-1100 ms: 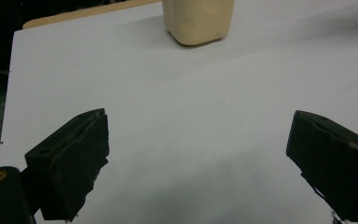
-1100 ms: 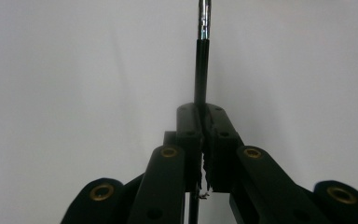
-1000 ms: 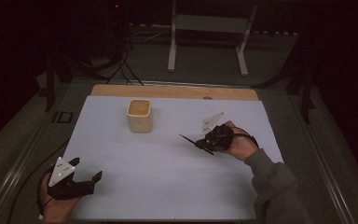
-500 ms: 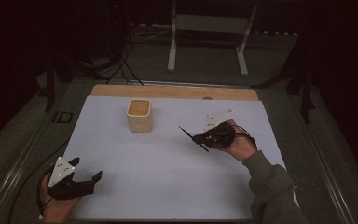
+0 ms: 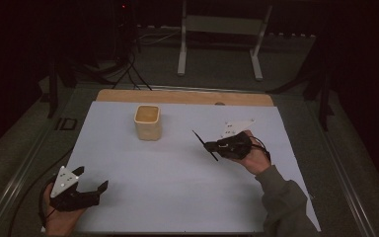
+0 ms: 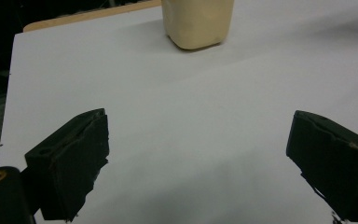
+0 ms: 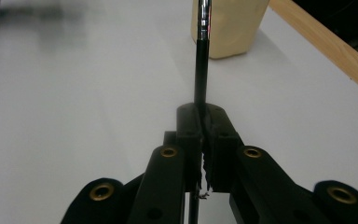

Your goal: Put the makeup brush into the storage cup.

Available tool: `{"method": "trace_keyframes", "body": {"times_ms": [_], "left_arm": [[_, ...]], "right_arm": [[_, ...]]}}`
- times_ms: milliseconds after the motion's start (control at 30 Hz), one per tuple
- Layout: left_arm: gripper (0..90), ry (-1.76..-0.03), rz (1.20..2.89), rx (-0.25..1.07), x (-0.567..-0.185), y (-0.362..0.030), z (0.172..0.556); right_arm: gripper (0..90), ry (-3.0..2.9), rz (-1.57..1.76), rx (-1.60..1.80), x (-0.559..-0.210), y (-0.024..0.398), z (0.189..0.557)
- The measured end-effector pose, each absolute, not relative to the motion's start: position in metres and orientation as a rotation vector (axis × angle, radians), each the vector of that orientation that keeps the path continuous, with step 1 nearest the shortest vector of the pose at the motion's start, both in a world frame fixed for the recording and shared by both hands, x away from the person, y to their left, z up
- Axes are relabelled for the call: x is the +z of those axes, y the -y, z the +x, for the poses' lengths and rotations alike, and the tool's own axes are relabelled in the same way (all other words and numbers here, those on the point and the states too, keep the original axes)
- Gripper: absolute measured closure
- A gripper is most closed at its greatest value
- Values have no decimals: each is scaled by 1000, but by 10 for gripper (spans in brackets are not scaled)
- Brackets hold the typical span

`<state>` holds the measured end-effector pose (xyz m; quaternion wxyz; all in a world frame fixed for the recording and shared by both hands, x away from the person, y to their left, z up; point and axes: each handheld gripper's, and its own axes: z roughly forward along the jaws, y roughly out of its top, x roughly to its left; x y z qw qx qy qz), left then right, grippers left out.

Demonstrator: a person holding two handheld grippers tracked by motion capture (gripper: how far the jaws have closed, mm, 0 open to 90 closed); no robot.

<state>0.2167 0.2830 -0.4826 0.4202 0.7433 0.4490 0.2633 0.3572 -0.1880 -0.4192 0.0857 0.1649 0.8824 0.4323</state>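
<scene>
Right tongs (image 7: 204, 122) pinch a black pen (image 7: 202, 51) bearing unreadable markings; left tongs (image 6: 205, 163) spread, near a cream cup (image 5: 147, 122).

Cream square plastic cup (image 5: 147, 122) stands on the white paper sheet (image 5: 177, 173) covering the counter, toward its far left. Thin black pen (image 5: 205, 144) is right of the cup, well apart (clamped in the right gripper (image 5: 212, 146)). Left gripper (image 5: 91, 183) sits at the near left corner, before the cup.
</scene>
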Motion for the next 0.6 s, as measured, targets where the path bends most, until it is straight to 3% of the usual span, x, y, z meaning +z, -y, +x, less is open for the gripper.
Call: {"method": "trace_keyframes", "body": {"times_ms": [600], "left_arm": [[67, -1124, 1838, 653, -480, -283, 216]], "right_arm": [[859, -2532, 560, 1511, -422, 190, 350]]}}
